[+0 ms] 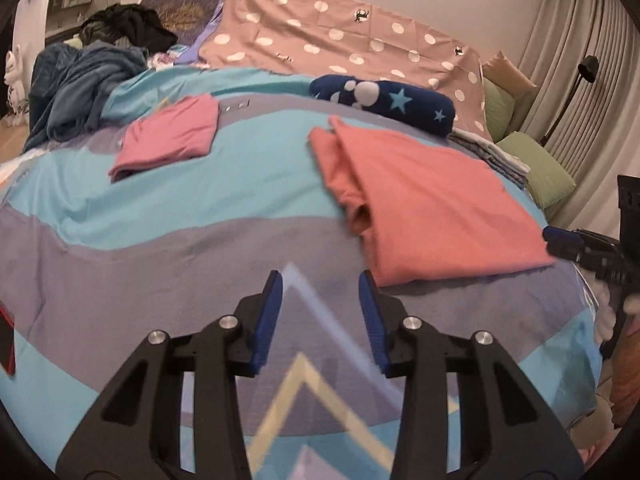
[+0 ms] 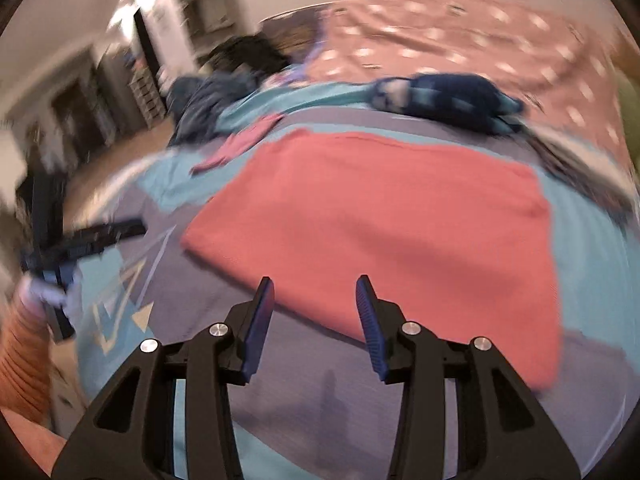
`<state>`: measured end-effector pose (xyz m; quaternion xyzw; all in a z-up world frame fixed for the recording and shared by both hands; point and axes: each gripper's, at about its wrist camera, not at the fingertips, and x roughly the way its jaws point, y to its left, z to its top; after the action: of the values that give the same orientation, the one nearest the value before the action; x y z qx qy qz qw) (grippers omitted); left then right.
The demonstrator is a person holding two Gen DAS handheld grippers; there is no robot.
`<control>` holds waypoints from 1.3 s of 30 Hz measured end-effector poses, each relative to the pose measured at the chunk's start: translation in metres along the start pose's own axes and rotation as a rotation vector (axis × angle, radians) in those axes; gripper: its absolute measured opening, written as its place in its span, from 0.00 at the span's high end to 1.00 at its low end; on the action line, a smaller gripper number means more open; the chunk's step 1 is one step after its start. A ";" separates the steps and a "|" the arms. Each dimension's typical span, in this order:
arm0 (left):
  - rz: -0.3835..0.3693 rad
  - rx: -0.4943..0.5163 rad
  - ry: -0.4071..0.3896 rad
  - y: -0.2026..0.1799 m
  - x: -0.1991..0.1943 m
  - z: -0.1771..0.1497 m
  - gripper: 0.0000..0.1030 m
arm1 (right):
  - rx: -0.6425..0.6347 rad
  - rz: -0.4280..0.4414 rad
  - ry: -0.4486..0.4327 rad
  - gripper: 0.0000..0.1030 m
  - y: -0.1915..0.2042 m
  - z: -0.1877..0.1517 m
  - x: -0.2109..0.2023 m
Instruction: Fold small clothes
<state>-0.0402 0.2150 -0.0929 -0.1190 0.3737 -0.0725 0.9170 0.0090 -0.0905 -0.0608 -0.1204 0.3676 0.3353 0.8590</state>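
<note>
Both my tongs, left tongs (image 1: pixel 320 280) and right tongs (image 2: pixel 315 285), stand apart with nothing between them, above the bed (image 1: pixel 168 248). The salmon garment (image 1: pixel 432 208) lies part-folded near the bed's right edge, a folded pink piece (image 1: pixel 168 136) toward its far left. I judge a shallow pinch could catch only the top layer, or the bedcover too, and drag the fold askew. The right view is smeared; the garment's underlying layers stay hidden
</note>
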 end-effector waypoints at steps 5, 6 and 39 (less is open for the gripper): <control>-0.066 -0.030 0.008 0.012 0.014 -0.006 0.62 | -0.298 -0.097 0.012 0.58 0.075 0.003 0.042; -0.076 -0.035 0.007 0.014 0.016 -0.006 0.62 | -0.378 -0.130 0.023 0.58 0.089 0.003 0.052; -0.396 -0.186 0.189 0.024 0.209 0.146 0.88 | -0.776 -0.439 -0.002 0.88 0.141 0.010 0.151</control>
<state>0.2118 0.2156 -0.1386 -0.2663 0.4326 -0.2270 0.8309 -0.0028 0.0930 -0.1560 -0.5087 0.1794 0.2581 0.8015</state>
